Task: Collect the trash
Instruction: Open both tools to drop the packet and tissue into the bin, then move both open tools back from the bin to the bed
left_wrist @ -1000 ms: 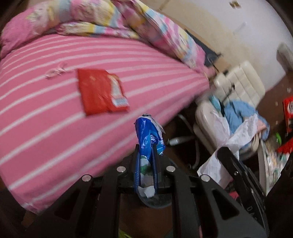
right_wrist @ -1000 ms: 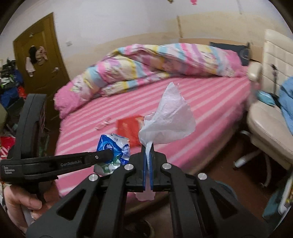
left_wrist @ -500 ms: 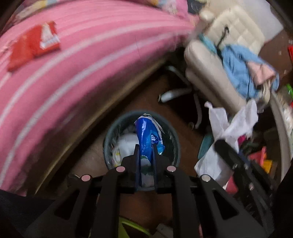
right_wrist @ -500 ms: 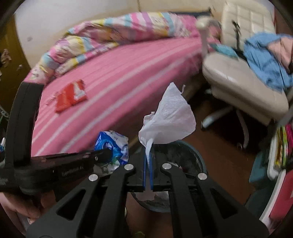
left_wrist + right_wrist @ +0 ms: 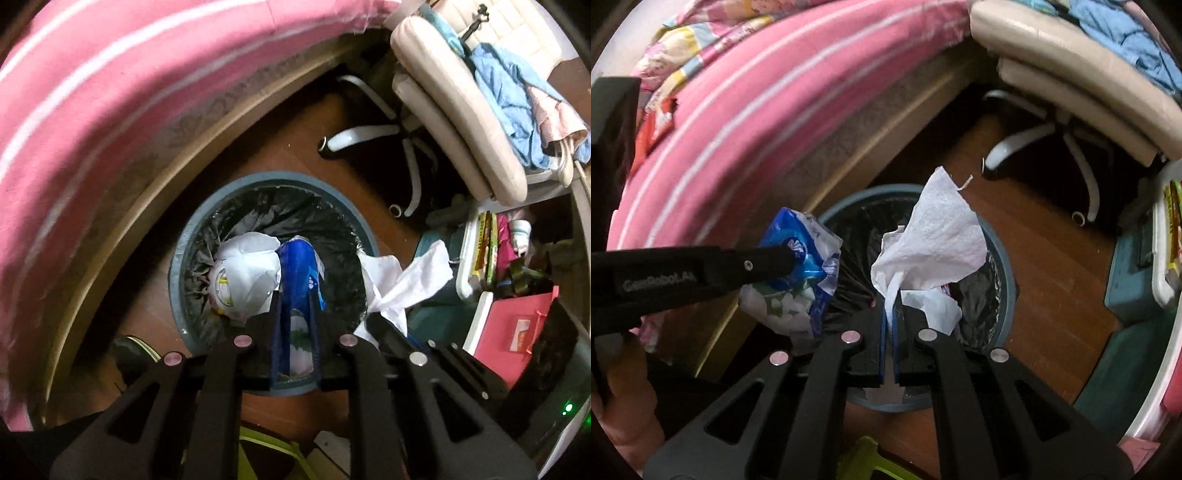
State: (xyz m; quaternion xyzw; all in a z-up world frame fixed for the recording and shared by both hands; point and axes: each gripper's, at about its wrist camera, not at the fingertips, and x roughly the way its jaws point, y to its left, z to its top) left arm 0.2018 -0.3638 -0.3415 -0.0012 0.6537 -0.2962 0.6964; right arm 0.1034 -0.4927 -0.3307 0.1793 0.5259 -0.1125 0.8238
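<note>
Two loads hang over the lined bin (image 5: 192, 236): left gripper (image 5: 295, 291), jaws opening, holds the blue wrapper (image 5: 297, 266); right gripper (image 5: 889, 314) stays clenched on the tissue (image 5: 938, 236)

The bed sheet (image 5: 92, 122) is pink with thin white stripes. The trash bin (image 5: 184, 236) is grey-blue with a black liner (image 5: 295, 210), the wrapper (image 5: 297, 273) is blue and white, and the tissue (image 5: 938, 236) is white. The floor (image 5: 1045, 266) is brown wood and the chair (image 5: 454, 107) is cream.

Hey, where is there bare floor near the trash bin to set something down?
Bare floor lies between the trash bin, the bed frame and the chair base. Right of the bin, boxes and books crowd it.
</note>
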